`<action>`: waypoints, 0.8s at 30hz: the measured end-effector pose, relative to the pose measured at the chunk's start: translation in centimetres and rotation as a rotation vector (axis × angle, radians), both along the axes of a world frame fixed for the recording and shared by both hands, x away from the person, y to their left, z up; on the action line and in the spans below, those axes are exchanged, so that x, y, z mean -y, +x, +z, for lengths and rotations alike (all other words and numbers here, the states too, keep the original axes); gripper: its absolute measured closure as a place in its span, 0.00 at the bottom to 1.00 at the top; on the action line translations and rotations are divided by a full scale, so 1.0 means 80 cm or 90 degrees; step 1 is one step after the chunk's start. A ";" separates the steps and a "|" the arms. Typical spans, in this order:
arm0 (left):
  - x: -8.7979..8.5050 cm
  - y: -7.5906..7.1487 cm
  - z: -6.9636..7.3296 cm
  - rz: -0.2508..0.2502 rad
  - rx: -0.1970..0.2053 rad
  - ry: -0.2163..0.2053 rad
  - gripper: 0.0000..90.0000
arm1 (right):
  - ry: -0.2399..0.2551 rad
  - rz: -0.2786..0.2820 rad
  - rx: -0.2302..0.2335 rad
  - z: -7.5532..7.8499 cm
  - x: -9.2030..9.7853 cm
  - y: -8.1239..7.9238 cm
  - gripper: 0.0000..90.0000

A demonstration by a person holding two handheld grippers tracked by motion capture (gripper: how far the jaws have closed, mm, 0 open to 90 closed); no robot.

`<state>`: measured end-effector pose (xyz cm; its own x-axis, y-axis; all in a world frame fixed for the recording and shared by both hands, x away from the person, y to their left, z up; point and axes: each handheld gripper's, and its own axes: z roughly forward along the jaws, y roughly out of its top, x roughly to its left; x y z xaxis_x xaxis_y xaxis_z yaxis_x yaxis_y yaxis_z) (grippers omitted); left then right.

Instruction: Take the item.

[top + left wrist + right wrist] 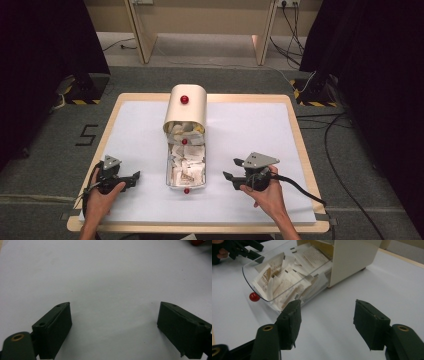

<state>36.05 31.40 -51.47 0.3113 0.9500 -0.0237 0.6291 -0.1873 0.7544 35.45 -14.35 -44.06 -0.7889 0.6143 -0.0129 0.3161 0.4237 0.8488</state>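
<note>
- Clear drawer (pixel 185 170) pulled out toward the near edge of the table (pixel 295 125), full of paper sachets (pixel 287 282); its far end tucked under the cream housing (pixel 185 107).
- Red knob (pixel 186 190) at the drawer's near front, just above the white table cover; a second red knob (pixel 184 99) on top of the housing.
- Right gripper (pixel 325 322) beside the drawer on the right, apart from it, jaws parted with nothing but bare table between them.
- Left gripper (pixel 113 327) resting on the left, well apart from the drawer, jaws spread wide, nothing held.
- Risk, judged: the small round knob slipping out of flat pads if caught off-centre or at an angle.
- Risk, judged: the light housing sliding across the smooth cover under a push on the drawer, since neither gripper braces it.
- Risk, judged: sachets heaped above the drawer rim catching on the housing mouth and jamming or spilling.
- Risk, judged: a jaw clipping the clear wall on approach and skewing the drawer.
</note>
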 end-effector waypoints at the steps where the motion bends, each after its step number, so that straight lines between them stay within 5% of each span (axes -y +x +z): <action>1: 0.000 0.000 0.000 0.000 0.000 0.000 0.13 | 0.008 0.004 -0.003 0.003 -0.003 0.001 0.46; 12: 0.000 0.000 0.000 0.000 0.000 0.000 0.13 | 0.019 0.047 0.005 0.015 -0.040 0.006 0.53; 24: 0.000 0.000 0.000 0.001 0.001 -0.002 0.13 | 0.028 0.088 0.000 0.007 -0.071 0.008 0.60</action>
<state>36.06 31.39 -51.49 0.3096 0.9505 -0.0270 0.6285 -0.1833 0.7559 36.13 -8.67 -43.50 -0.8665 0.4991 0.0117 0.2571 0.4260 0.8674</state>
